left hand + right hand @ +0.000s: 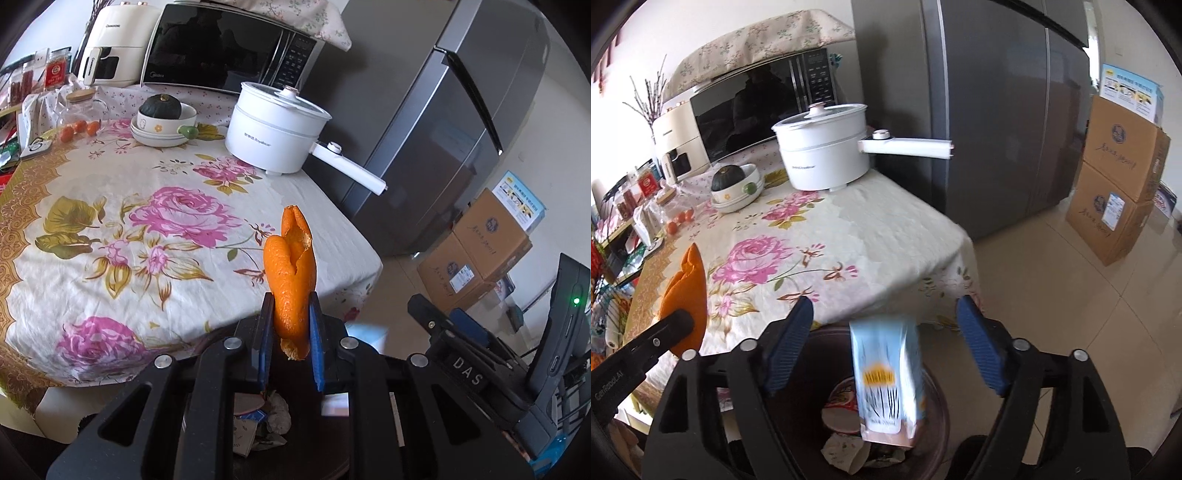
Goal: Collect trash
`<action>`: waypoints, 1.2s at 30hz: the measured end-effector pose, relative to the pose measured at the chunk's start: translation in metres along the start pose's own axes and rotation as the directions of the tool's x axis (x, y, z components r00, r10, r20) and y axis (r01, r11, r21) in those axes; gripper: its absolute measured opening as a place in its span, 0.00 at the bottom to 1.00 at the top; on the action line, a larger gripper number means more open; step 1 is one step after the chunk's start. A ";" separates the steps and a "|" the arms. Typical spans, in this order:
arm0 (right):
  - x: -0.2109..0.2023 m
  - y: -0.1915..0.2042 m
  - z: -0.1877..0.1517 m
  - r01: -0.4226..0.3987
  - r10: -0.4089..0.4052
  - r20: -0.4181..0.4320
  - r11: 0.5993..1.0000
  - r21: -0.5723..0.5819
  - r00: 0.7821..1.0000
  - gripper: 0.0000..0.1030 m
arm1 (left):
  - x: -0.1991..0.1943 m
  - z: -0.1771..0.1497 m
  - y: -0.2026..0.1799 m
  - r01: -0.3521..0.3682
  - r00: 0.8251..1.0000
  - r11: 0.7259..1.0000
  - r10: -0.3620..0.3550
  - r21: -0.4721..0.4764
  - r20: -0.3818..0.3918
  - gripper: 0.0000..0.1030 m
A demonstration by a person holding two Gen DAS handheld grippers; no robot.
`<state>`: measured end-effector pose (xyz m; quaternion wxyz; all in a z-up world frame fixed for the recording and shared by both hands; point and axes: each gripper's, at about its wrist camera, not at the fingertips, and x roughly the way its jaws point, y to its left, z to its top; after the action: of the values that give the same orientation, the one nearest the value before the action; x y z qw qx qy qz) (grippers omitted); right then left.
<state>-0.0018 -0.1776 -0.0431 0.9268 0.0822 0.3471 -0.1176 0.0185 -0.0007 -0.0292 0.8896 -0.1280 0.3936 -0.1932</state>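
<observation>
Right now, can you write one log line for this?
left hand-held gripper: shut on curled orange peel | right hand-held gripper: open | pale blue carton: over dark round bin

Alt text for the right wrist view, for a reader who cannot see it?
The open right gripper hangs over a dark round trash bin, a pale blue paper carton loose between its jaws. At left, the left gripper holds curled orange peel beside the floral-clothed table.

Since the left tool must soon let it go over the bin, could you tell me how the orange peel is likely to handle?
The orange peel looks light and bendy: it curls and folds where the left tool pinches it. Standing upright above the pads, it seems stiff enough to keep its shape. Its pitted skin probably grips well, so it may cling briefly on release.
</observation>
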 end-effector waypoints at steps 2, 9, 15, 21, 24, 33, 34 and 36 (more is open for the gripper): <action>-0.004 -0.009 0.000 0.022 -0.022 0.016 1.000 0.022 1.000 0.84 | 0.001 -0.005 -0.005 0.009 1.000 1.000 -0.009 0.015 -0.015 0.19; -0.014 -0.033 0.001 0.100 -0.105 0.063 0.992 0.075 0.993 0.93 | -0.001 -0.018 -0.025 -0.044 0.999 0.995 0.044 0.092 0.002 0.66; -0.024 -0.045 -0.002 0.159 -0.168 0.093 0.983 0.097 0.981 0.93 | -0.011 -0.013 -0.036 -0.124 0.990 0.980 0.113 0.154 0.078 0.82; -0.042 -0.042 -0.015 0.232 -0.239 0.170 0.971 0.058 0.956 0.93 | -0.022 -0.014 -0.043 -0.201 0.968 0.966 0.170 0.165 0.185 0.94; -0.050 -0.040 -0.021 0.270 -0.273 0.210 0.962 0.048 0.939 0.93 | -0.023 -0.013 -0.046 -0.251 0.955 0.952 0.212 0.178 0.209 0.94; -0.063 -0.028 -0.029 0.309 -0.301 0.238 0.951 0.001 0.923 0.93 | -0.027 -0.025 -0.049 -0.246 0.959 0.950 0.210 0.194 0.190 0.94; -0.063 -0.027 -0.031 0.309 -0.299 0.239 0.951 -0.004 0.924 0.93 | -0.029 -0.025 -0.048 -0.247 0.959 0.951 0.211 0.187 0.190 0.94; -0.064 -0.026 -0.033 0.306 -0.296 0.240 0.952 -0.005 0.925 0.93 | -0.030 -0.026 -0.047 -0.250 0.957 0.951 0.215 0.182 0.193 0.94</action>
<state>-0.0765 -0.1847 -0.0269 0.9339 -0.0060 0.2452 -0.2602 -0.0309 -0.0307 -0.0087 0.9451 -0.0048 0.3061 -0.1144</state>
